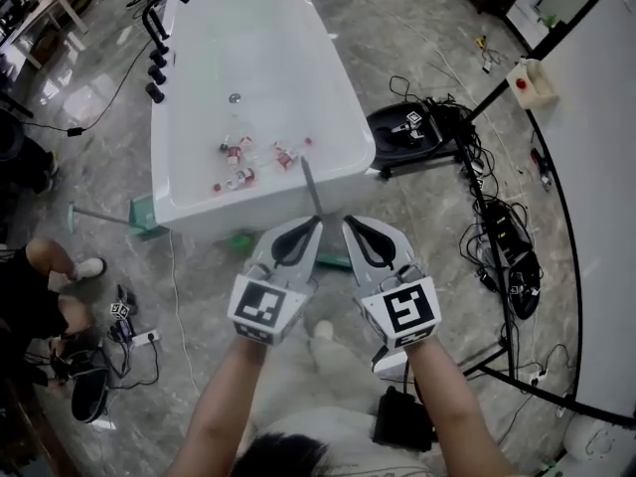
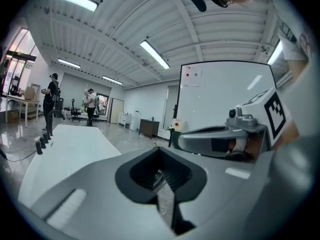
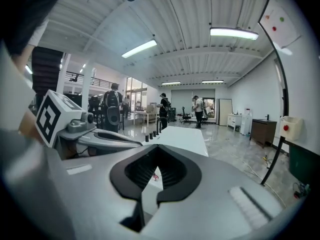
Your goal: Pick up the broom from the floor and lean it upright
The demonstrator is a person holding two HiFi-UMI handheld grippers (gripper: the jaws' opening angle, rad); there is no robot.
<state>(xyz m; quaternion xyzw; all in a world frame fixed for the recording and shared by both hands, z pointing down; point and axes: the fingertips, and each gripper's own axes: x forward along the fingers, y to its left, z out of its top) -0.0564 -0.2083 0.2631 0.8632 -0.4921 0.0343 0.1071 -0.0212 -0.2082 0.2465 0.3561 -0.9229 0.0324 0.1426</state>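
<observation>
Grey-handled broom point(image 1: 310, 187) sits just ahead of your claw tips, with its green head point(image 1: 242, 238) on the floor point(image 1: 417, 207) beneath them. Its handle slants across the near wall of the white bathtub point(image 1: 199, 215). Your left claw point(image 1: 317, 221) and right claw point(image 1: 348, 220) are side by side, both closed with nothing between the pads. Beyond the handle, small red-and-white items point(image 1: 238, 157) lie in the tub.

We can read no words, numbers or brand names anywhere. The only signs we see are black-and-white square markers point(image 1: 264, 304), bearing no letters, on the left gripper point(image 1: 314, 225) and the right gripper point(image 1: 350, 225).
</observation>
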